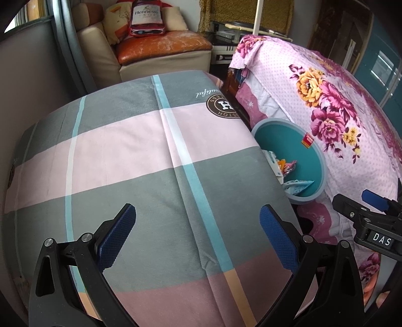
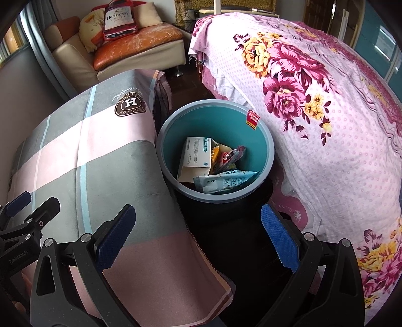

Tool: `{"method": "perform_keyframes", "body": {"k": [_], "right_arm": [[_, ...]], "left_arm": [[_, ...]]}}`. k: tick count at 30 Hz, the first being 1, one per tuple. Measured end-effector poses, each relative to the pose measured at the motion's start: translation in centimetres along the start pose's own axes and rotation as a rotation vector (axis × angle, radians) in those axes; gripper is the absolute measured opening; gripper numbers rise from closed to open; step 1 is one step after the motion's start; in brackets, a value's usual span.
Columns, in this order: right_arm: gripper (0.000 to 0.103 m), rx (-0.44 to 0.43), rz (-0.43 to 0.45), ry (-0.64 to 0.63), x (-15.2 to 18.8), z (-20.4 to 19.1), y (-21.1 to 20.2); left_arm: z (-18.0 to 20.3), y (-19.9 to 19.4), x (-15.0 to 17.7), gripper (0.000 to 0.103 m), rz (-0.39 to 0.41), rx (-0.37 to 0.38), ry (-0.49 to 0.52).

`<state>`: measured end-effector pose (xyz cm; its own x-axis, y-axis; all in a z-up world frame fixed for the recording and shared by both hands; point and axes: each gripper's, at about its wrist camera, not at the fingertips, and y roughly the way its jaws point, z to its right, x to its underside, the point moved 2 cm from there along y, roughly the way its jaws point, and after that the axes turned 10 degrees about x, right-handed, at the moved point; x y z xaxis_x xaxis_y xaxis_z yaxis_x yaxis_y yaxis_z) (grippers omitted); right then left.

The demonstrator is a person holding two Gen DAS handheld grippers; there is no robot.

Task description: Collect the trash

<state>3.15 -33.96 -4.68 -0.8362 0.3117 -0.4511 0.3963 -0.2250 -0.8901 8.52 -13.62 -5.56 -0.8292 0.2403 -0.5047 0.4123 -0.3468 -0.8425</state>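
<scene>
A teal bin (image 2: pixel 216 120) with a grey-blue rim stands on the dark floor between two covered surfaces. Inside lie a white carton (image 2: pixel 194 158), colourful snack wrappers (image 2: pixel 228 157) and a pale blue packet (image 2: pixel 223 183). My right gripper (image 2: pixel 198 236) hovers open above the floor just in front of the bin, nothing between its blue pads. My left gripper (image 1: pixel 197 236) hangs open over the plaid cloth (image 1: pixel 140 156), empty too. In the left wrist view the bin (image 1: pixel 281 135) shows partly behind the cloth's edge, and the right gripper's fingers (image 1: pixel 351 208) reach in at the right.
A bed with a pink floral cover (image 2: pixel 326 113) rises right of the bin. The plaid-covered surface (image 2: pixel 88 156) lies to its left. A beige and orange sofa (image 2: pixel 130 50) with cushions and a bottle-shaped pillow (image 2: pixel 118 20) stands at the back. The left gripper (image 2: pixel 20 213) shows at the left edge.
</scene>
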Motion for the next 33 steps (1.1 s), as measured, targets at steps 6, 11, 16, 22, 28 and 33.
{"method": "perform_keyframes", "body": {"k": [6, 11, 16, 22, 28, 33], "right_arm": [[0.096, -0.007, -0.017, 0.003, 0.3, 0.0, 0.9], [0.096, -0.007, -0.025, 0.007, 0.4, 0.2, 1.5], [0.096, -0.004, -0.033, 0.012, 0.6, 0.5, 2.0], [0.096, -0.001, -0.04, 0.009, 0.7, 0.5, 2.4], [0.096, -0.001, -0.046, 0.009, 0.8, 0.4, 2.6], [0.096, 0.003, -0.047, 0.006, 0.9, 0.3, 2.6]], "left_arm": [[0.1, 0.4, 0.1, 0.099, -0.006, -0.012, -0.001], [0.3, 1.0, 0.2, 0.099, -0.011, -0.018, -0.003], [0.4, 1.5, 0.4, 0.099, -0.02, -0.023, -0.007], [0.2, 1.9, 0.6, 0.099, -0.027, -0.028, -0.01], [0.2, 2.1, 0.8, 0.099, -0.03, -0.028, -0.013], [0.1, 2.1, 0.8, 0.099, -0.03, -0.026, -0.014]]}}
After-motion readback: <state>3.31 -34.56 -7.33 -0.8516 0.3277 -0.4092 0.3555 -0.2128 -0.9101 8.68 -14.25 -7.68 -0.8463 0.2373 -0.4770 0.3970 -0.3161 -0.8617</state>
